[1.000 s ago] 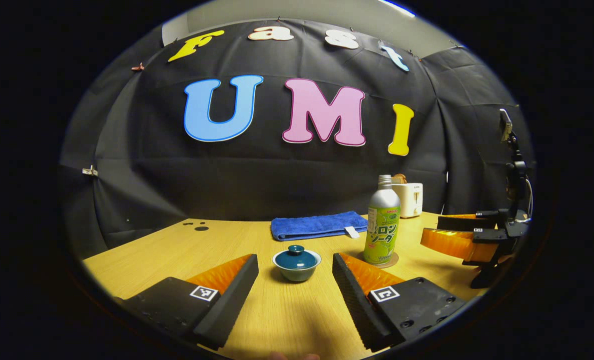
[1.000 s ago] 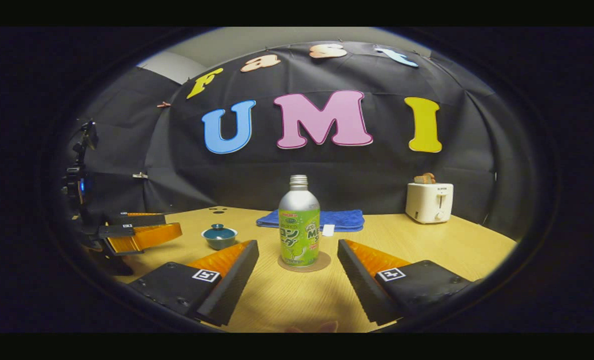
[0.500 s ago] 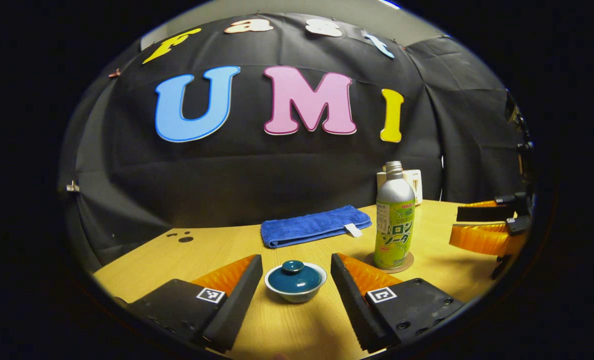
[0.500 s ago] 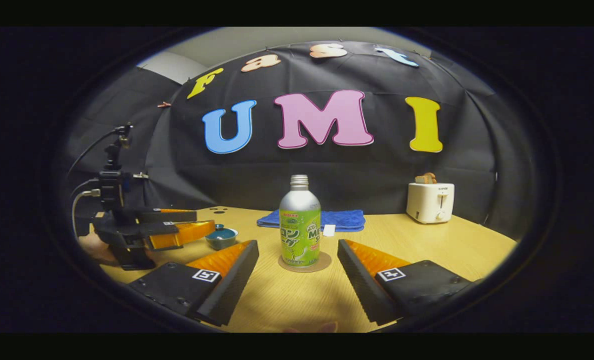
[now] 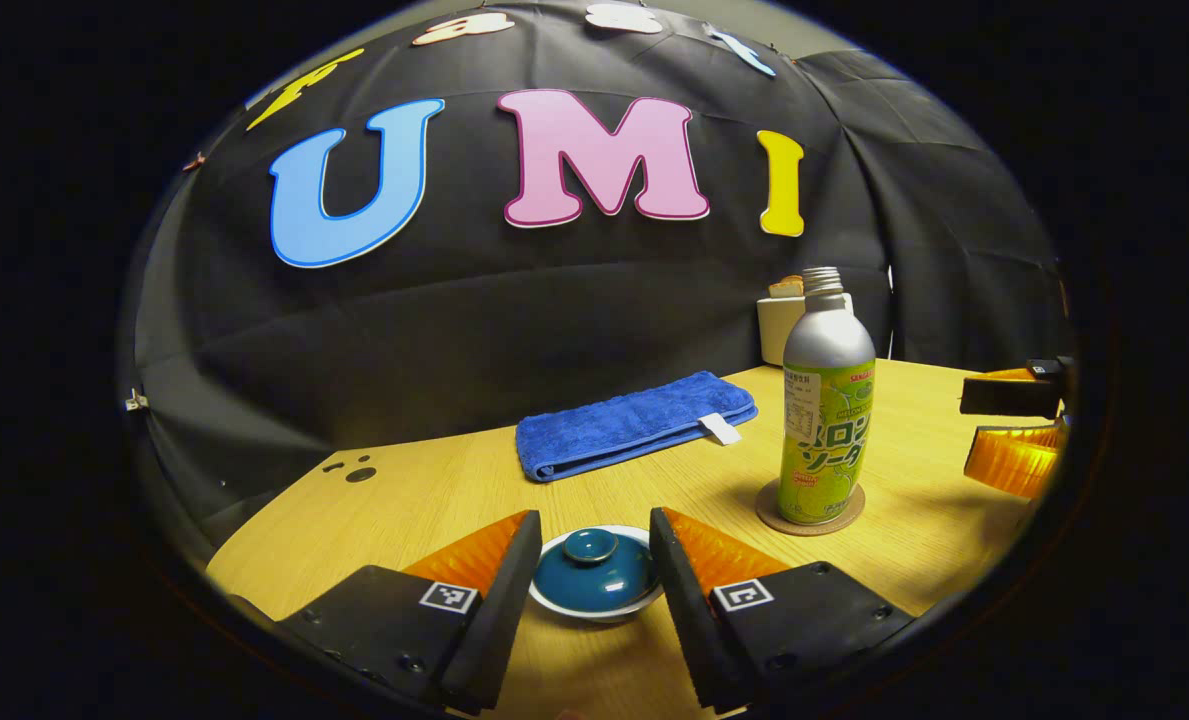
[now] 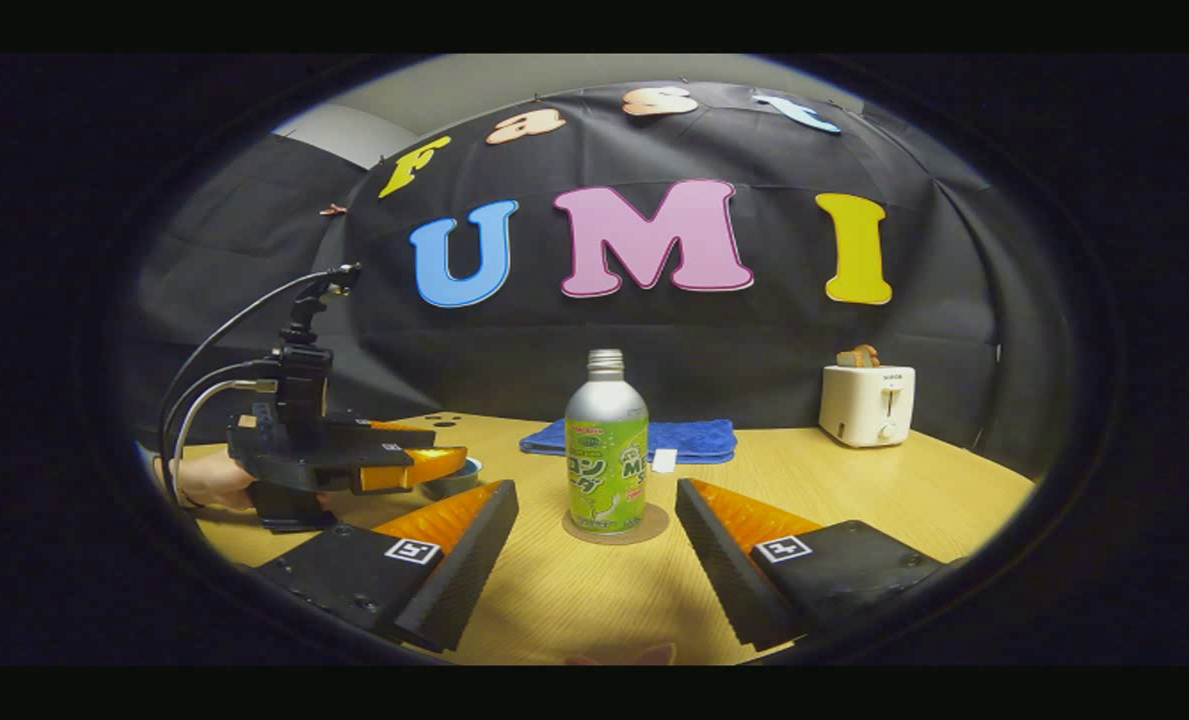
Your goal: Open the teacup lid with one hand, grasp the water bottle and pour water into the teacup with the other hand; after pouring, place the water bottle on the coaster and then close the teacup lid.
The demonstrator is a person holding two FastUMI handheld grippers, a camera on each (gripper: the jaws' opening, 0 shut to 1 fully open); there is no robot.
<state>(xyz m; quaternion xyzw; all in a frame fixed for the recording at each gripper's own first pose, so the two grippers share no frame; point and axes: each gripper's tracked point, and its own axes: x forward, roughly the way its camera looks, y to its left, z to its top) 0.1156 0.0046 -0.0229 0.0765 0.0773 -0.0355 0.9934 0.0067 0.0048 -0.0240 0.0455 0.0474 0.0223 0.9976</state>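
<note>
The teacup (image 5: pixel 595 605) sits near the front edge of the table (image 5: pixel 434 500), its lid (image 5: pixel 594 570) on and the knob (image 5: pixel 590 545) upright at the centre. In the left gripper view we see the left gripper (image 5: pixel 586 560) with its fingers spread wide on either side of the lid, one to each flank; neither finger appears to press on it, and nothing is held. In the right gripper view the same gripper (image 6: pixel 424 465) reaches over the cup from the left, held by a hand (image 6: pixel 209 480).

The bottle (image 6: pixel 607 450) stands upright and uncapped on its coaster (image 6: pixel 615 525), well to the right of the cup. The right gripper (image 6: pixel 594 545) hangs just short of it, fingers wide apart and empty, the bottle centred in the gap ahead.

We judge the step in hand to be lifting the lid. To do it well, we would centre the fingers on the knob rather than the lid's broad dome, close gently until both sides bear evenly, and lift straight up so that the cup is not dragged or tipped. The lid looks smooth and glazed, so a skewed pinch may slip.

Behind lie a folded blue towel (image 5: pixel 634 425) and a white toaster (image 6: pixel 866 403).
</note>
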